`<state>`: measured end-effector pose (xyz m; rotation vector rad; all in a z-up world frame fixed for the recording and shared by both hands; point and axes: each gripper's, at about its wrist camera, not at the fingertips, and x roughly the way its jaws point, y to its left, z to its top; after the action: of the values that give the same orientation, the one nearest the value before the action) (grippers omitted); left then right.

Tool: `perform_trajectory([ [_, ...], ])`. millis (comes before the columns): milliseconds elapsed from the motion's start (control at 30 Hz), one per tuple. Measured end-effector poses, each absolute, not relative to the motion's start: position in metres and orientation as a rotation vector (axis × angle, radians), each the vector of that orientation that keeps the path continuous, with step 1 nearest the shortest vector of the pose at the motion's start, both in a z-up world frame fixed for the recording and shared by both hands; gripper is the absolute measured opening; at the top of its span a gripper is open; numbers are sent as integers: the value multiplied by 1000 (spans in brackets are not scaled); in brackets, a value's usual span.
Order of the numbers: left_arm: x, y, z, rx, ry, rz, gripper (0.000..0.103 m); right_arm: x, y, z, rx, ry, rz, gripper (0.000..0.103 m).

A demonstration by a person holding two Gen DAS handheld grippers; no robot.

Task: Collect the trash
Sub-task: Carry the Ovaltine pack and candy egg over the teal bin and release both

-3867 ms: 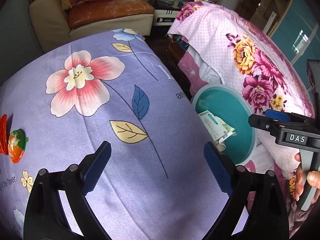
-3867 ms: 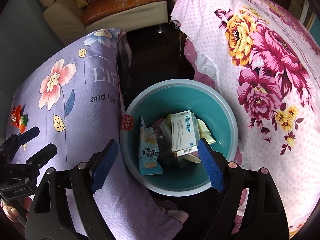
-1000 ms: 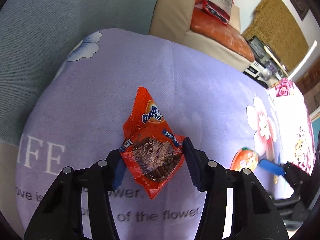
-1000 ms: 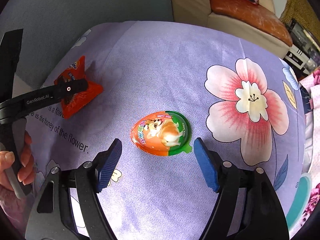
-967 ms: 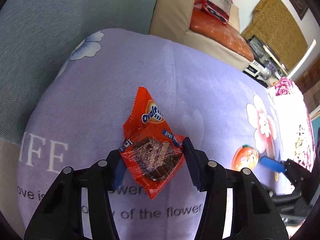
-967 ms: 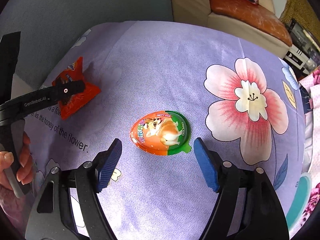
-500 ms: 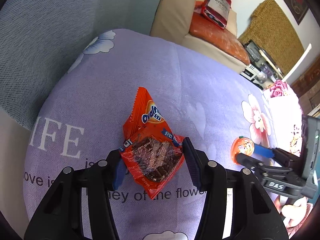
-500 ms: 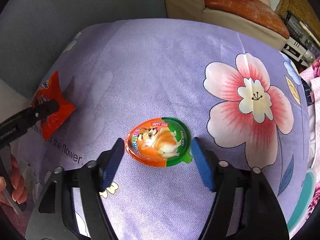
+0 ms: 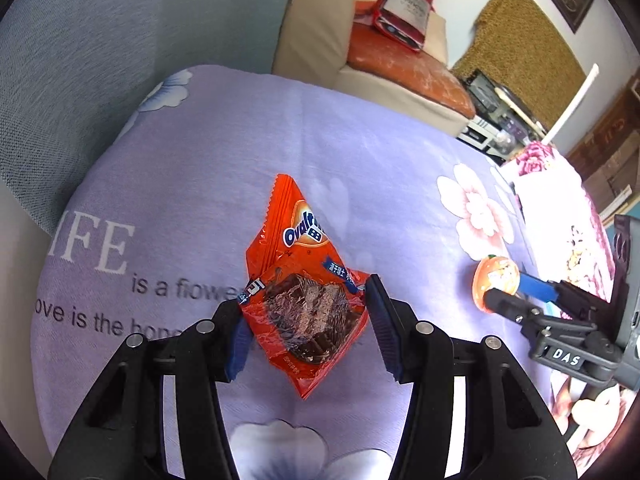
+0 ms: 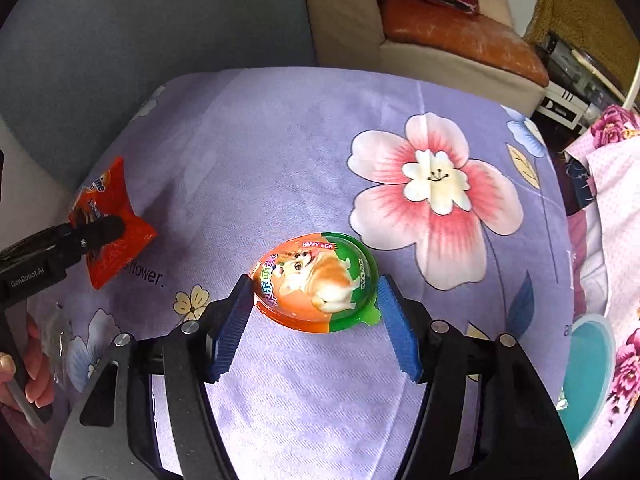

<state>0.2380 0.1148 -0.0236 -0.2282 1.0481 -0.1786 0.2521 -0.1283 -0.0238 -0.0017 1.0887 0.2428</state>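
Note:
My left gripper [image 9: 306, 320] is shut on an orange Ovaltine snack wrapper [image 9: 302, 280] and holds it above the purple flowered cloth [image 9: 200, 184]. The wrapper also shows at the left of the right wrist view [image 10: 108, 232]. My right gripper [image 10: 314, 316] is shut on an orange and green egg-shaped packet [image 10: 316, 284] with a dog picture, held just above the cloth. That packet also shows at the right of the left wrist view [image 9: 496, 280]. The teal trash bin [image 10: 586, 376] is at the right edge, beside the cloth.
A cream sofa with an orange cushion [image 10: 452, 36] stands beyond the cloth. A pink flowered bedspread [image 10: 616, 184] lies to the right. A grey fabric surface [image 9: 80, 60] borders the cloth on the left. A low shelf with electronics [image 9: 492, 120] is behind.
The right gripper has closed on the egg packet and raised it. The left gripper has lifted the wrapper higher off the cloth and both views have pulled back.

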Motion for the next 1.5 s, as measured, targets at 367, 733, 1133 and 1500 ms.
perform_trajectory([
  [367,198,5,1,-85,1017,-311,53,179,-245,-5,112,1025,88,61],
  [733,158,-135,7,109,998,-476,54,121,-352,4,249,954,-43,61],
  [1133,137,-255,-9,272,1011,-621,54,87,-433,-8,356,928,-141,61],
  [1500,140,-298,-29,304,1048,-676,54,79,-473,-18,390,930,-193,61],
])
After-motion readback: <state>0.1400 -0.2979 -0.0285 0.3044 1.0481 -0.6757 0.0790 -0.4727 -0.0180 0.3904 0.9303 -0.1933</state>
